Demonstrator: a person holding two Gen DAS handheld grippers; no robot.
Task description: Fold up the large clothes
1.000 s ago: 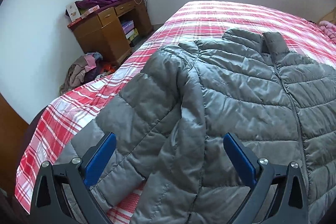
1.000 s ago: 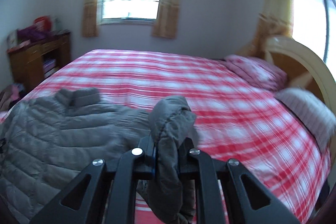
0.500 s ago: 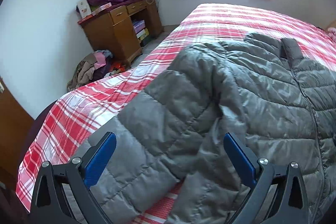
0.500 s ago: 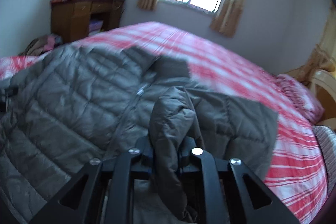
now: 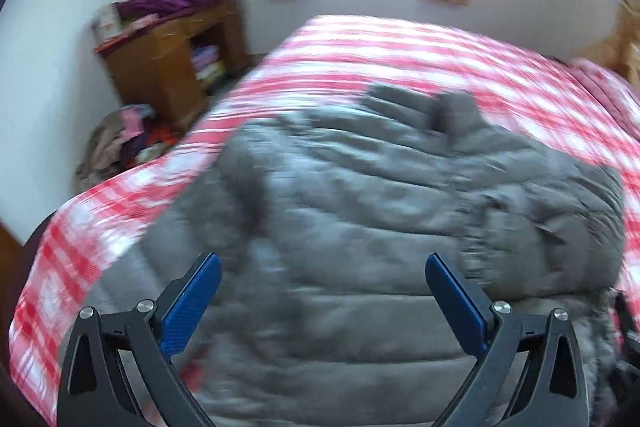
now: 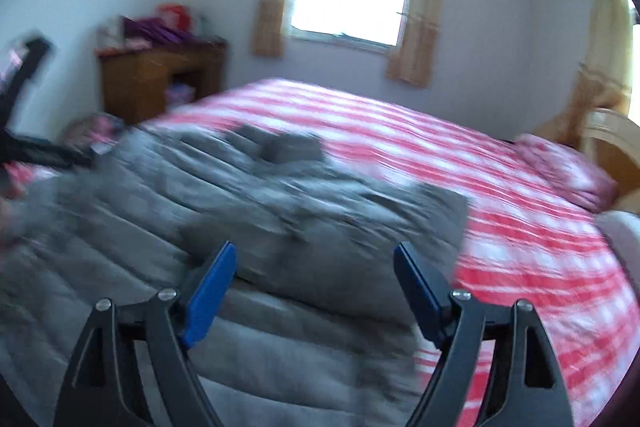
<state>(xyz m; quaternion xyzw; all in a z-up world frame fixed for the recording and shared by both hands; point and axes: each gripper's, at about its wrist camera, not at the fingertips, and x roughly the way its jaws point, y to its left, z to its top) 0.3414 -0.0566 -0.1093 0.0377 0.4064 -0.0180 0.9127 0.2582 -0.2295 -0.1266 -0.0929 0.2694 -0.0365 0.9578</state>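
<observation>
Fingers of the right gripper (image 6: 314, 267) are just opening, nothing between them, freeing the sleeve (image 6: 352, 239) onto the grey jacket (image 5: 360, 219) lying mid-frame on the checked bed (image 5: 460, 59); left gripper (image 5: 322, 277) is hovering open.

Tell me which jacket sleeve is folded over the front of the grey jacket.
The sleeve just ahead of the right gripper, lying across the grey jacket chest on the side nearer the pillows; the other sleeve's position is too blurred to tell.
</observation>
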